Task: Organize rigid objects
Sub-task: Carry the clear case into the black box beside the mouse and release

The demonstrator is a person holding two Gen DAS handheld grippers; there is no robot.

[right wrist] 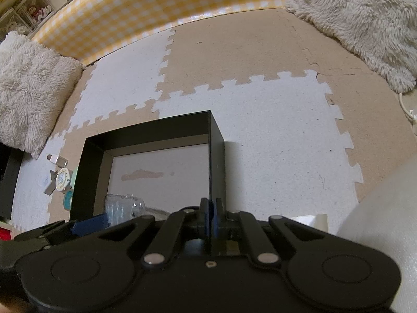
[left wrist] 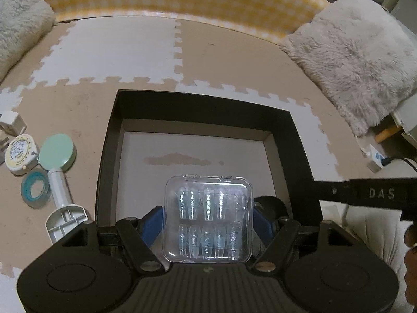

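One clear case [left wrist: 208, 217] of press-on nails, clamped by its sides in the left tongs [left wrist: 208, 221], hangs over the black box [left wrist: 161, 96] near its front wall; lower it flat before releasing, while the right tongs [right wrist: 211, 215], pinched on the box's right wall, steady it.

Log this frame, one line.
left gripper: shut on clear nail case over black box | right gripper: shut on box wall

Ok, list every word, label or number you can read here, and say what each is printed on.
"DAS": white letters on the black bar entering from the right in the left wrist view; likely cut off.
Round tape measure: its face has print, too small and blurred to read.
Blue-and-white packet: a round mark, unreadable.
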